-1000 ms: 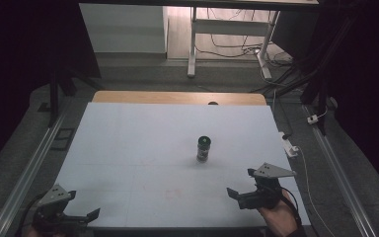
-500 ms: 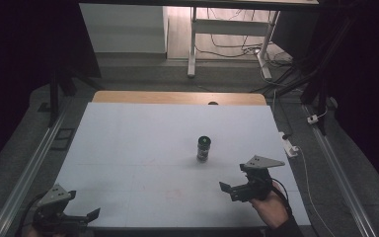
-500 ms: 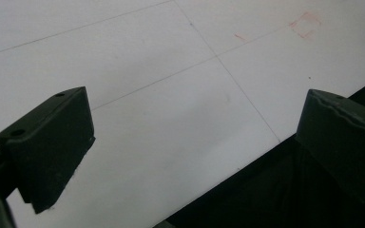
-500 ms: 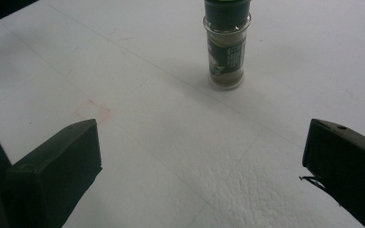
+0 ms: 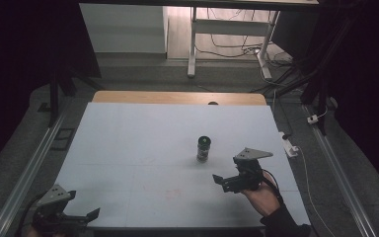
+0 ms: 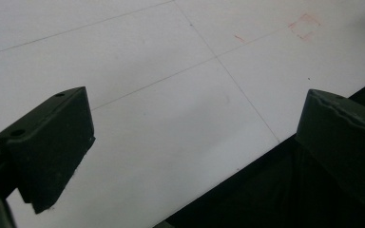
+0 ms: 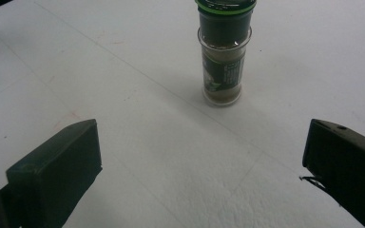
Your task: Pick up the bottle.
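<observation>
Right tongs have moved in from the near right edge toward the jar over the last second; now near it, on its near-right side, not touching. Jaws spread wide, nothing between them. In the right gripper view the jar stands upright ahead, roughly centred between the two jaws but beyond the tips, dark cap with green ring, brownish contents, label facing the camera. Jar has not shifted; same spot right of centre on the white surface.

Left tongs unchanged, parked at the near left corner, jaws wide apart, holding nothing; left gripper view looks across bare surface and its front edge.

Judgement: this is the approach to a pick, grasp not yet made. Line-up looks good, so next is likely a short push forward till the jaws flank the jar body, then close. Risk: tall narrow jar could tip if a jaw clips it first.
</observation>
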A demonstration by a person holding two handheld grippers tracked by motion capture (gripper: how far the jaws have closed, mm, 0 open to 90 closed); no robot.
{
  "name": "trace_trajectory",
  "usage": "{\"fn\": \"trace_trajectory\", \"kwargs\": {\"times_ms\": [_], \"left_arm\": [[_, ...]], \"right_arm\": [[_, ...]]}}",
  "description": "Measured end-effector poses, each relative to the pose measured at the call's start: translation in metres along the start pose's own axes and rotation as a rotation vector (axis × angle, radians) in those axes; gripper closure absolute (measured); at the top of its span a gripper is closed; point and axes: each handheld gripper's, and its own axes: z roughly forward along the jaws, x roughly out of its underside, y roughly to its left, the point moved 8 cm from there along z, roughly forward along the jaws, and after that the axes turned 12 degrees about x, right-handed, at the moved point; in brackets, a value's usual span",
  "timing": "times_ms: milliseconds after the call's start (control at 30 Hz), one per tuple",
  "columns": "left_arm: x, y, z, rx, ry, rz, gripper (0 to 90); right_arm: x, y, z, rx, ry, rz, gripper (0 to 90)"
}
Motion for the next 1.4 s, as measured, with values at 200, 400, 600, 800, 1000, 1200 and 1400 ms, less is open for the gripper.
{"fn": "trace_trajectory", "kwargs": {"times_ms": [200,400,600,800,1000,1200,1400], "left_arm": [[0.0,0.0,0.0,0.002,-0.002,-0.001,0.0],[0.0,0.0,0.0,0.002,0.0,-0.001,0.0],[0.0,0.0,0.0,0.004,-0.001,-0.002,0.0],[0.0,0.001,0.0,0.005,-0.001,-0.002,0.0],[0.0,0.001,0.0,0.005,0.0,-0.003,0.0],[0.0,0.001,0.0,0.007,0.0,-0.005,0.0],[0.0,0.001,0.0,0.008,0.0,-0.005,0.0]], "right_arm": [[-0.002,-0.003,0.012,0.017,0.012,-0.022,0.0],[-0.008,-0.004,0.02,0.025,0.009,-0.036,0.0],[-0.018,-0.005,0.034,0.009,0.015,-0.046,0.0],[-0.021,-0.008,0.046,0.011,0.026,-0.05,0.0],[-0.024,-0.009,0.064,0.011,0.042,-0.05,0.0],[-0.027,-0.007,0.081,0.002,0.049,-0.056,0.0],[-0.028,-0.004,0.097,0.002,0.051,-0.075,0.0]]}}
